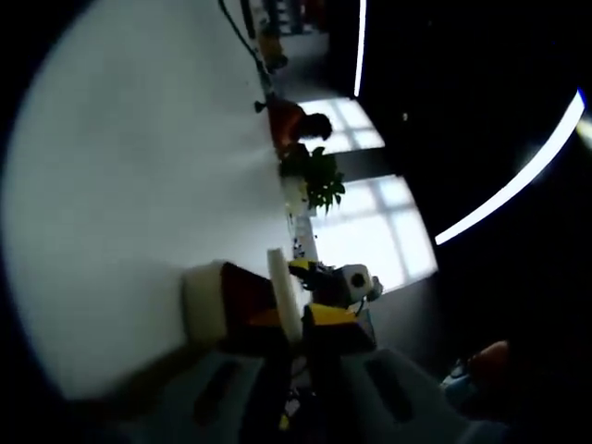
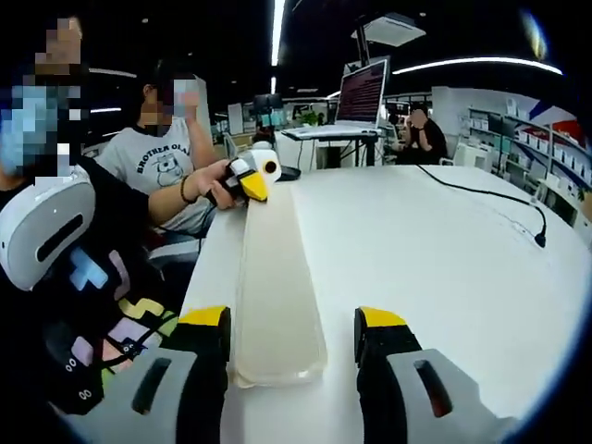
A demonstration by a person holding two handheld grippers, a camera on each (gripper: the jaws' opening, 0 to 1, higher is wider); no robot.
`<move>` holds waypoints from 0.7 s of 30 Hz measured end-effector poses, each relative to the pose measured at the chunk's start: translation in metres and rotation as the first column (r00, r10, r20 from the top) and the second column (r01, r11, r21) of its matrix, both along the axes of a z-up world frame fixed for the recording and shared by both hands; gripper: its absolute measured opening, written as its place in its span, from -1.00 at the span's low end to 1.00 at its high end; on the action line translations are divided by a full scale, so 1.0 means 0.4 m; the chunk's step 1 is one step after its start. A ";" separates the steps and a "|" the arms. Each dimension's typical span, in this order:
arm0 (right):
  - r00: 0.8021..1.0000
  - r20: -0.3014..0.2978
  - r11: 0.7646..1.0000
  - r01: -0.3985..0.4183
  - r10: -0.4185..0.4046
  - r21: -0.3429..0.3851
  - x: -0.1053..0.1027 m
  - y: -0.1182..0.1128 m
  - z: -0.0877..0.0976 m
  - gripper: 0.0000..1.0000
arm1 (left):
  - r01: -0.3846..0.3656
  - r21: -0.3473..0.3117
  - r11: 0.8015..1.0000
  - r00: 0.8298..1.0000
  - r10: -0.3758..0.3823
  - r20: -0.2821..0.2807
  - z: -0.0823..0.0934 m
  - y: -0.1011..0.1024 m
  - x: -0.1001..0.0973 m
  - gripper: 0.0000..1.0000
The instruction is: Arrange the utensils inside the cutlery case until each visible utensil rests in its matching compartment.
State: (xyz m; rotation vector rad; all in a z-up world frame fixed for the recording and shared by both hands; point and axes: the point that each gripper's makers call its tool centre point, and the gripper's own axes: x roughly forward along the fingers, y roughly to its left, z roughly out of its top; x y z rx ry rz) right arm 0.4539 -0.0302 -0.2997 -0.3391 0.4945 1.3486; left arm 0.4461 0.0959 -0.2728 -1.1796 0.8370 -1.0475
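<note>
White table (image 2: 444,259) bears cutlery case (image 2: 276,287): left gripper (image 2: 252,180) clenches it, right gripper (image 2: 291,335) released

Right tongs (image 2: 291,344) agape, left tongs (image 2: 248,182) clamped.

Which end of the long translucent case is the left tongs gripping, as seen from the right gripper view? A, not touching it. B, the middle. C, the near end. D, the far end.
D: the left tongs clamp the cutlery case at its far end, away from the camera.
</note>
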 end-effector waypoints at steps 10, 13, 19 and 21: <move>0.997 -0.032 0.992 -0.071 0.068 -0.107 -0.017 0.012 -0.023 -0.11 | -0.009 0.019 1.000 0.999 0.008 0.047 -0.001 0.006 0.004 -0.91; 0.996 -0.039 0.987 -0.080 0.075 -0.140 -0.019 0.011 -0.025 -0.12 | -0.012 0.051 0.999 0.998 0.009 0.070 -0.001 0.007 0.004 -0.89; 0.995 -0.059 0.979 -0.086 0.077 -0.185 -0.023 0.009 -0.029 -0.13 | -0.041 0.184 0.982 0.976 0.000 0.219 -0.003 0.024 0.009 -0.78; 0.995 -0.068 0.978 -0.078 0.066 -0.193 -0.021 0.008 -0.030 -0.14 | -0.056 0.202 0.978 0.971 0.006 0.241 0.002 0.032 0.012 -0.76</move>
